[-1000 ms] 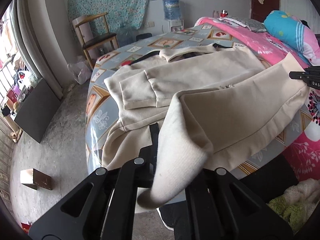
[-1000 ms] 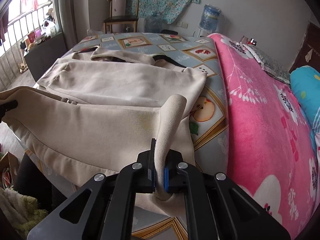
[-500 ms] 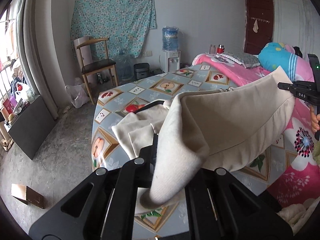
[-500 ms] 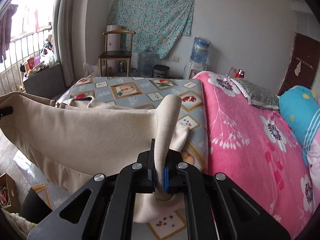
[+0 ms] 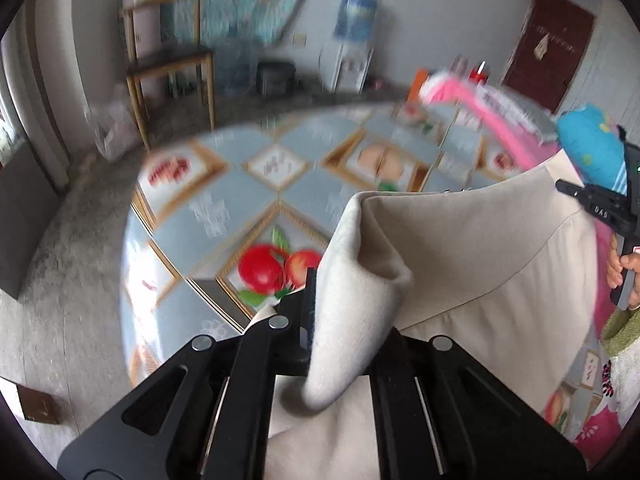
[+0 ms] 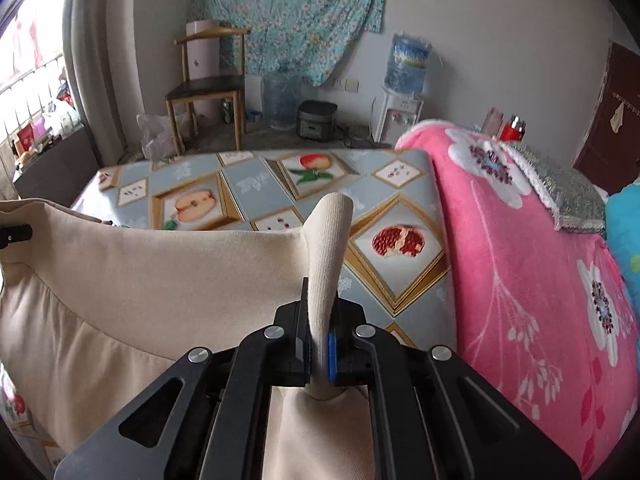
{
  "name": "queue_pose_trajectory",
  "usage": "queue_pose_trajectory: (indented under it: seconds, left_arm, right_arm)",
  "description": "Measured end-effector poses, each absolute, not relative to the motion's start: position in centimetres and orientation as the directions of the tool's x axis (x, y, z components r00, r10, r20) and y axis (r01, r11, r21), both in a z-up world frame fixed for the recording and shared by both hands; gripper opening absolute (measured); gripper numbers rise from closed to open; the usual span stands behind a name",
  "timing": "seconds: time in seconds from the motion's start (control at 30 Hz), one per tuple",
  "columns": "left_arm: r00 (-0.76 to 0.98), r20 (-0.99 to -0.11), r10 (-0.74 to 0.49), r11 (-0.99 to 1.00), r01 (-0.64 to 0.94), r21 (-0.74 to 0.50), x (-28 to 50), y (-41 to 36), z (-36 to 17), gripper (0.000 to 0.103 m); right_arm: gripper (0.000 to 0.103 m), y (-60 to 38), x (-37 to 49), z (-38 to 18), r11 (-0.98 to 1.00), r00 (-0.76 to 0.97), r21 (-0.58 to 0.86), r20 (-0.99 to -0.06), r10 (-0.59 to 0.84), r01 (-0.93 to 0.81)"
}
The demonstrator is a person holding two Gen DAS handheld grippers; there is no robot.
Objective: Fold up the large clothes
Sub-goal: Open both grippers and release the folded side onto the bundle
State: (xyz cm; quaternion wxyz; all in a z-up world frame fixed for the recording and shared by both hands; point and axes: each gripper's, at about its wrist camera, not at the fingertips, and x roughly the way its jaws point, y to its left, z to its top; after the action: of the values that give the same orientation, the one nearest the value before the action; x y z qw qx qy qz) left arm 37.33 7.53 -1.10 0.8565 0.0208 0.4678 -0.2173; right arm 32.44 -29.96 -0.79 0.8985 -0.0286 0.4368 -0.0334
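A large beige garment hangs stretched between both grippers above the bed. My left gripper is shut on one ribbed hem corner, which bulges over its jaws. The other ribbed corner stands up out of my right gripper, which is shut on it. The beige garment spreads leftward from there toward the left gripper's tip. In the left wrist view the right gripper shows at the right edge, held by a hand. The lower part of the garment is hidden below the frames.
The bed carries a blue fruit-patterned sheet and a pink floral blanket on its right side. A wooden chair, water bottle, rice cooker and dispenser stand by the far wall. A small box lies on the floor.
Both grippers have carried the held hem far across the bed, toward its far end. The garment body that lay spread on the sheet is now out of sight, leaving bare sheet ahead.
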Motion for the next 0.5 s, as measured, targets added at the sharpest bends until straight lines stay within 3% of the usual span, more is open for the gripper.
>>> queue_pose_trajectory:
  seconds: [0.07, 0.1, 0.17, 0.23, 0.27, 0.3, 0.43, 0.5]
  left_arm:
    - [0.396, -0.855, -0.335, 0.911, 0.366, -0.188, 38.8, 7.4, -4.5, 0.009]
    - [0.382, -0.861, -0.336, 0.914, 0.354, -0.2, 39.0, 7.6, -5.4, 0.016]
    - [0.381, -0.841, -0.384, 0.909, 0.315, -0.273, 39.4, 8.8, -5.6, 0.019]
    - [0.413, -0.82, -0.396, 0.914, 0.259, -0.311, 39.3, 10.7, -5.1, 0.037]
    - [0.434, -0.809, -0.396, 0.916, 0.24, -0.32, 39.2, 11.7, -4.7, 0.037]
    - [0.459, -0.798, -0.39, 0.92, 0.221, -0.323, 38.9, 12.9, -4.2, 0.035]
    - [0.538, -0.764, -0.356, 0.934, 0.186, -0.305, 36.9, 16.1, -1.6, 0.034]
    - [0.563, -0.743, -0.361, 0.932, 0.221, -0.286, 34.7, 16.4, -0.1, 0.034]
  right_arm:
    - [0.006, -30.6, 33.8, -4.0, 0.997, 0.541, -0.059, -0.837, -0.079, 0.053]
    - [0.008, -31.0, 34.0, -5.0, 0.997, 0.518, -0.05, -0.852, -0.074, 0.061]
    - [0.02, -32.2, 34.1, -5.9, 0.994, 0.499, -0.036, -0.863, -0.085, 0.107]
    - [0.026, -33.9, 33.4, -5.6, 0.985, 0.504, -0.023, -0.857, -0.107, 0.17]
    - [0.037, -34.9, 32.9, -5.2, 0.982, 0.505, 0.013, -0.859, -0.085, 0.188]
    - [0.041, -35.8, 32.2, -4.8, 0.978, 0.507, 0.039, -0.859, -0.071, 0.204]
    - [0.042, -35.9, 28.4, -1.0, 0.977, 0.567, -0.052, -0.808, -0.163, 0.206]
    - [0.043, -34.6, 25.2, 0.8, 0.988, 0.609, -0.037, -0.783, -0.123, 0.152]
